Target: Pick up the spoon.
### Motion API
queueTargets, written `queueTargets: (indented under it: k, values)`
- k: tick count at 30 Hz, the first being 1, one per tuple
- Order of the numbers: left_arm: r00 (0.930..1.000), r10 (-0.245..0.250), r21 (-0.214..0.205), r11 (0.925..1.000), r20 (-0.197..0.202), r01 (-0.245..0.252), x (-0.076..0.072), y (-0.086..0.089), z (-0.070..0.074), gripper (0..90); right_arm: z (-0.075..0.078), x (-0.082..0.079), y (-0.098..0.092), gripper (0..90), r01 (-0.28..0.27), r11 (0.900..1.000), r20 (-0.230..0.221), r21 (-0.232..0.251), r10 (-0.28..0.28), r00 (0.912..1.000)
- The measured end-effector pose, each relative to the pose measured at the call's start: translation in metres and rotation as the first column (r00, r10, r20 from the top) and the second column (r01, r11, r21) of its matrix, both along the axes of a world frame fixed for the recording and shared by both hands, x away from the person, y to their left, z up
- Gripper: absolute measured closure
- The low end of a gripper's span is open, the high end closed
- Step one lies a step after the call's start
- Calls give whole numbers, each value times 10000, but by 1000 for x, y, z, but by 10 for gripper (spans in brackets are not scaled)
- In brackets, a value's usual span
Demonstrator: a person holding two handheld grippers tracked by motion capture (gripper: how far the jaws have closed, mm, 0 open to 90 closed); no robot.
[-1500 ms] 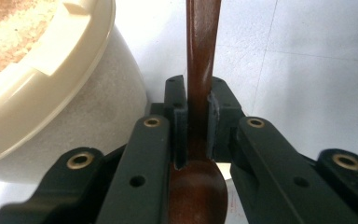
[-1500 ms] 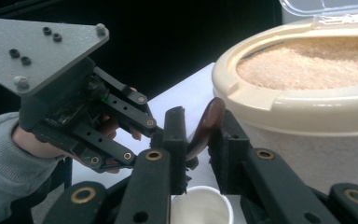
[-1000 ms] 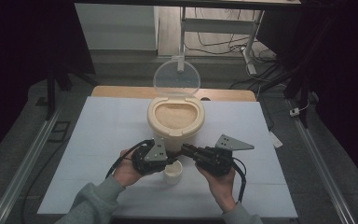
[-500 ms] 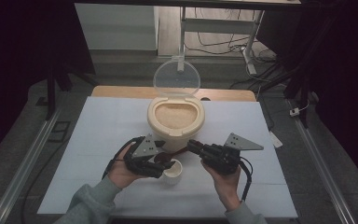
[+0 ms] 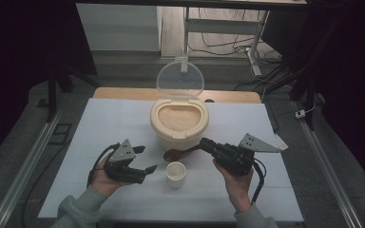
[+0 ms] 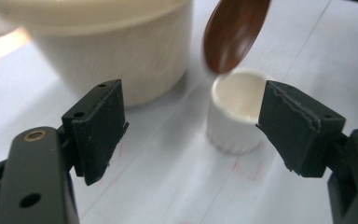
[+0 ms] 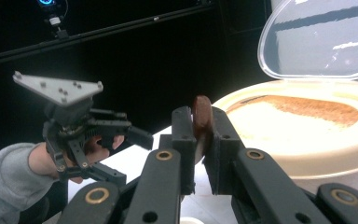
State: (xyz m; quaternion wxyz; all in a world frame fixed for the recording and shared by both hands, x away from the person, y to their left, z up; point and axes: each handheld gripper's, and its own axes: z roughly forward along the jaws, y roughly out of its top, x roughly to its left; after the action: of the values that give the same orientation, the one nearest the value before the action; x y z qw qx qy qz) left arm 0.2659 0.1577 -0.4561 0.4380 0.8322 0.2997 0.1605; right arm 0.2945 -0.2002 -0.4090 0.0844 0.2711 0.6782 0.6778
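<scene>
Spoon (image 7: 202, 122) clamped in right hand-held gripper (image 7: 200, 140).

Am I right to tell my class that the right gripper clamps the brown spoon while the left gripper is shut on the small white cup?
Not quite. The left gripper is open, its jaws apart with the small white cup beyond them, as the left gripper view shows. The right gripper does clamp the brown spoon.

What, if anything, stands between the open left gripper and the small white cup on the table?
Nothing visible. In the left gripper view, the left gripper looks straight at the small white cup over bare white table covering. The brown wooden spoon, held by the right gripper, hangs above the cup.
</scene>
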Motion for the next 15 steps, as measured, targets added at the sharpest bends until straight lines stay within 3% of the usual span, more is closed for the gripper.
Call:
queueTargets:
  k: [7,15]
  values:
    - [9959,684,24,9977,-584,-684,-7,25,-25,219,4,0,-8,826,156,9998,124,100,-157,9998]
    - [9874,1237,-1,9922,-984,-1243,-15,51,-43,216,6,2,-15,826,395,9990,166,198,-399,9991]
